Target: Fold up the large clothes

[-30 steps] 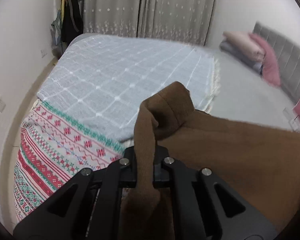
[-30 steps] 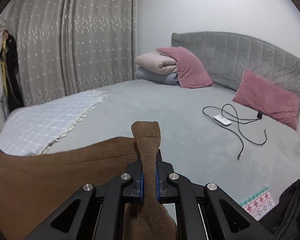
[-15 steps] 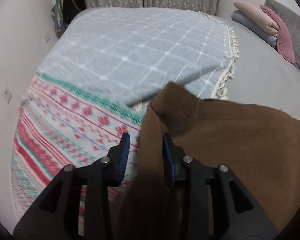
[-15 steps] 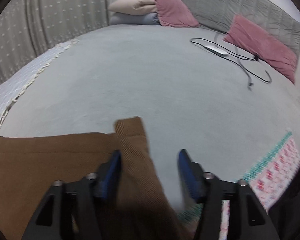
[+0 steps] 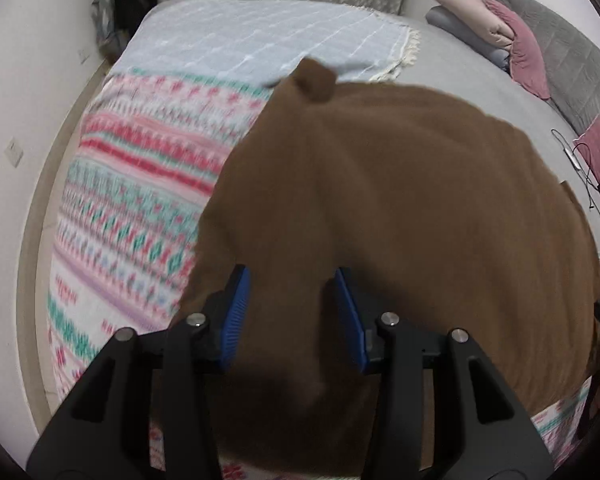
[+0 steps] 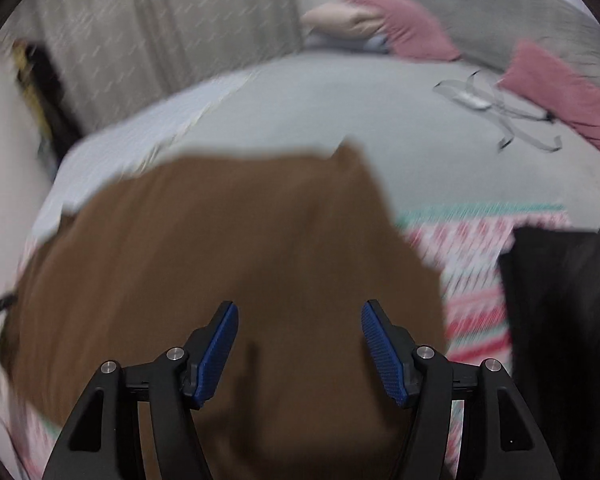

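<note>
**Brown garment dropped flat on the bed**

The brown garment (image 5: 400, 208) lay spread over the patterned blanket (image 5: 140, 200) and the grey bed (image 6: 340, 112), one corner peaked up at the far edge. To my eye it had been laid out there so a fold could begin from a flat sheet. The left gripper (image 5: 292, 316) had just been opening; its blue pads stood moderately apart above the cloth, pinching nothing. The right gripper (image 6: 300, 344) had opened too, wider, hovering over the near edge, empty.
</note>
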Demonstrator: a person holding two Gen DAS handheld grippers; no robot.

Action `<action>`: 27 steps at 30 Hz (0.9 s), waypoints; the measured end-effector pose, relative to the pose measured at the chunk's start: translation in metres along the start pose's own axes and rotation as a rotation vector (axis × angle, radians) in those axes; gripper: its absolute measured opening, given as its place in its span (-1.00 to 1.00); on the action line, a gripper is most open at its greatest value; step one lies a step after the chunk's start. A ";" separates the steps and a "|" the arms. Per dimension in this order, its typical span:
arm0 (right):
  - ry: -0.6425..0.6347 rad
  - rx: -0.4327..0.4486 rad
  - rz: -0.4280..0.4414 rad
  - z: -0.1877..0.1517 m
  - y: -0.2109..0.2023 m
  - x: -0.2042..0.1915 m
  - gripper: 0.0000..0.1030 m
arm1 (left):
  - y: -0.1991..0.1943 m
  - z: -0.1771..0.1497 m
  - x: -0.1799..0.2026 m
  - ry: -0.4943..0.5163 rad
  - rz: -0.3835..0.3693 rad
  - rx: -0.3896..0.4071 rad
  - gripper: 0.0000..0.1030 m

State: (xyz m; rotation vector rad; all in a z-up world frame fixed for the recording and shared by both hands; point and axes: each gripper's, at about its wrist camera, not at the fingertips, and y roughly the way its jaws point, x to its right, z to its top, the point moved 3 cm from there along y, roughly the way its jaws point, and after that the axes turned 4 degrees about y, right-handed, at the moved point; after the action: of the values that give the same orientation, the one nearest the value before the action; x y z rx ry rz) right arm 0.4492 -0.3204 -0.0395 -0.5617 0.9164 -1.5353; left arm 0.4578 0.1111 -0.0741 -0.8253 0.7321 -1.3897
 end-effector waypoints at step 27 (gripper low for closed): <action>0.054 -0.064 -0.025 -0.072 -0.032 0.035 -0.34 | -0.034 -0.055 -0.021 -0.049 0.041 0.071 -0.03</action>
State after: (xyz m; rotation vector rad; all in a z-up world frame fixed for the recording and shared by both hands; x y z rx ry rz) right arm 0.3670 -0.3380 -0.0601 -0.5822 1.0064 -1.5543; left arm 0.3919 0.1286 -0.0751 -0.7823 0.6547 -1.3465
